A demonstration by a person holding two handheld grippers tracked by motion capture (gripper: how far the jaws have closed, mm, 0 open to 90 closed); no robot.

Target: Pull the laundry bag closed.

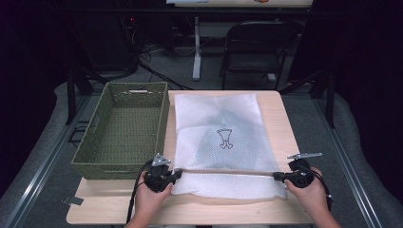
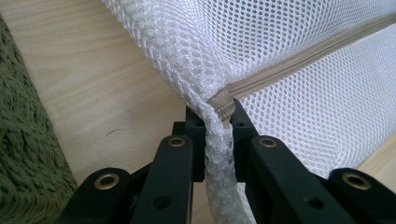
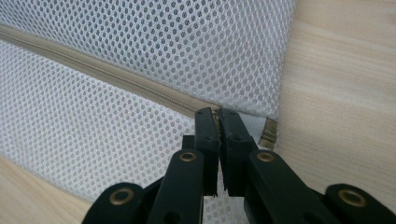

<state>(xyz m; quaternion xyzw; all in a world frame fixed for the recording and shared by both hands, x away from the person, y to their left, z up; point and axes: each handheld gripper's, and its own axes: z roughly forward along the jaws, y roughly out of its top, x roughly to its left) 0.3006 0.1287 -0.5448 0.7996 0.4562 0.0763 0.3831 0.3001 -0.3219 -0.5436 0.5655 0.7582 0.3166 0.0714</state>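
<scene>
White mesh is what we have in hand: a large mesh laundry bag (image 1: 218,142) lies flat on the tabletop (image 1: 280,123), just right of a green woven basket (image 1: 124,130), with a beige zipper (image 1: 228,171) running across its near end.

From the high view we see both ends of that zipper at once, with the left tongs (image 1: 178,173) at its left end and the right tongs (image 1: 275,175) at its right end, each held in a hand. That view also shows a dark shape inside the bag under a small printed figure (image 1: 225,138).

The left gripper view shows what the high view cannot: the left tongs (image 2: 219,114) are clamped on the bag's corner, a bunched strip of mesh pinched between the jaws and the zipper's end tab (image 2: 223,103) sitting right at the tips. The right gripper view shows the right tongs (image 3: 218,122) drawn narrow at the zipper's other end (image 3: 268,133), jaws nearly touching; we cannot tell what, if anything, they pinch.

The tabletop is pale wood. Beyond it we see a grey floor, a dark folding chair (image 1: 256,47), a white table leg (image 1: 196,47) and cables.
</scene>
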